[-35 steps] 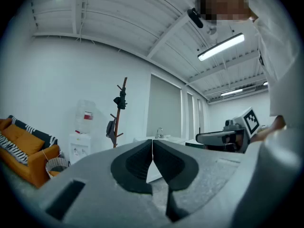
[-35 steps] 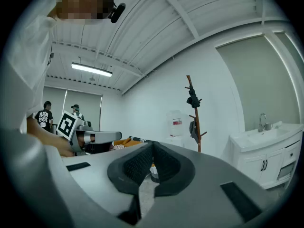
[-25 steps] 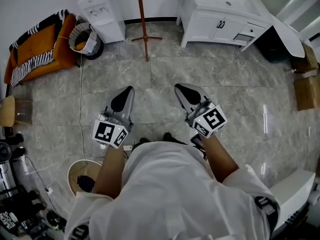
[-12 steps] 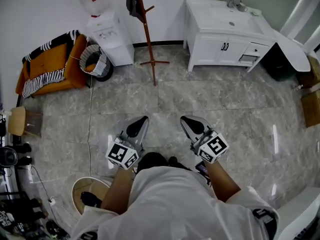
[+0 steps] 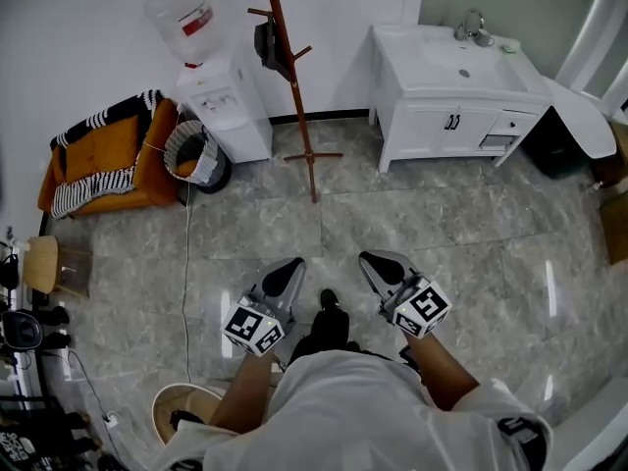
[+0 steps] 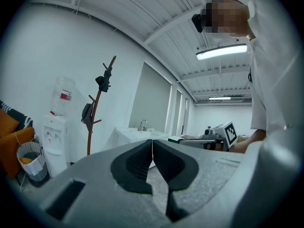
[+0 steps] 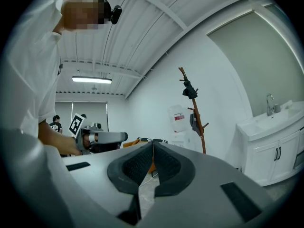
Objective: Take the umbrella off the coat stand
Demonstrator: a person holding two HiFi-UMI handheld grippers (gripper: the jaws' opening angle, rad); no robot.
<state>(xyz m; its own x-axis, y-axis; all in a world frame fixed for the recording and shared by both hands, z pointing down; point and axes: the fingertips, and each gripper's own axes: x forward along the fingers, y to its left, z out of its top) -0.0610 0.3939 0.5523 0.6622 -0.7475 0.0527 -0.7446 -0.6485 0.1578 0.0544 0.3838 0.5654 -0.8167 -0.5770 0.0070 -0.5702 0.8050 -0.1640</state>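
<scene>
Jaws of my left gripper (image 5: 289,268) and right gripper (image 5: 371,261) sit fully closed on nothing, since the umbrella (image 5: 265,43) hangs on the coat stand (image 5: 296,101), well apart from me across the floor.

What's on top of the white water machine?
A big clear bottle with a red label stands on the water machine. Its neck is hidden, so how it plugs in cannot be seen.

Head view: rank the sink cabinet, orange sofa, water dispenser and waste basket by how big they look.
1. Sink cabinet, largest.
2. Orange sofa and water dispenser look about alike, so I won't rank them.
3. Waste basket, smallest.
</scene>
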